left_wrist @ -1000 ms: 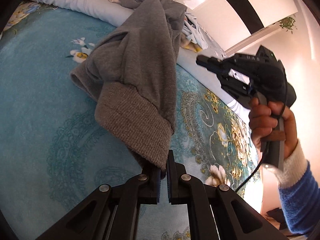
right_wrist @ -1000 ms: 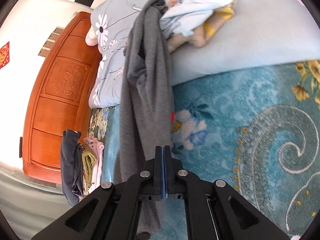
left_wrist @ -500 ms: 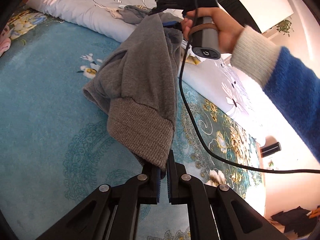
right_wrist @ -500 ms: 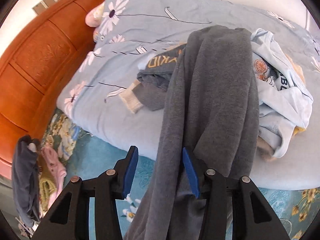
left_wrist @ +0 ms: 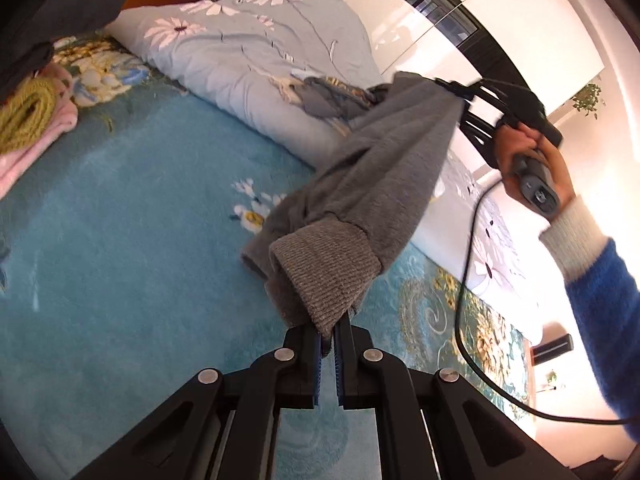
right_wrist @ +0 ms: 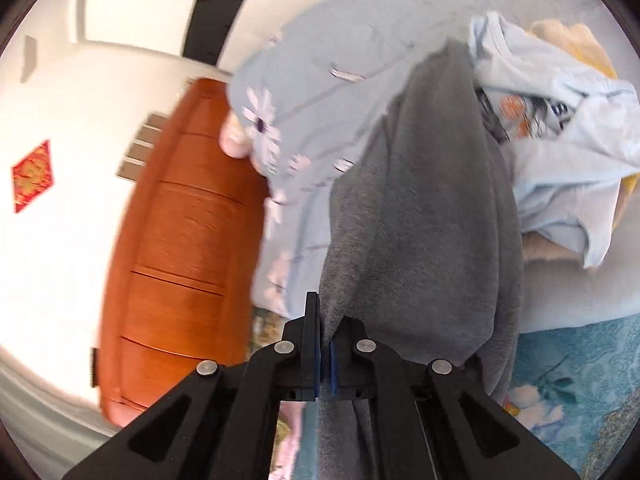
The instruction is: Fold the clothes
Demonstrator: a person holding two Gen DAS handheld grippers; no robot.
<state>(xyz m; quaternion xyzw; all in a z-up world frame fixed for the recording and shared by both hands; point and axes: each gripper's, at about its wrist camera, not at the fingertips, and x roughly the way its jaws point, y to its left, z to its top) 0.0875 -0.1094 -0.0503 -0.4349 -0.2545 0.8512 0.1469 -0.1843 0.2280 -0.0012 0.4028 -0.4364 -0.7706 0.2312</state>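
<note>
Left-wrist view: left gripper (left_wrist: 328,340) clamped on grey sweater (left_wrist: 384,184) cuff, raised right gripper (right_wrist: 325,344) pinching its far end.

Little can be read. In the right wrist view, at two o'clock, a pale blue shirt (right_wrist: 560,128) carries dark block print of which only a "B" shows, the rest hidden in folds. The red wall decoration (right_wrist: 32,176) at nine o'clock is too blurred to read.

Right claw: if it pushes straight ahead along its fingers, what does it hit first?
The grey sweater it already grips fills the line ahead of the right claw. Beyond that, probably the light blue duvet, though depth is unclear.
</note>
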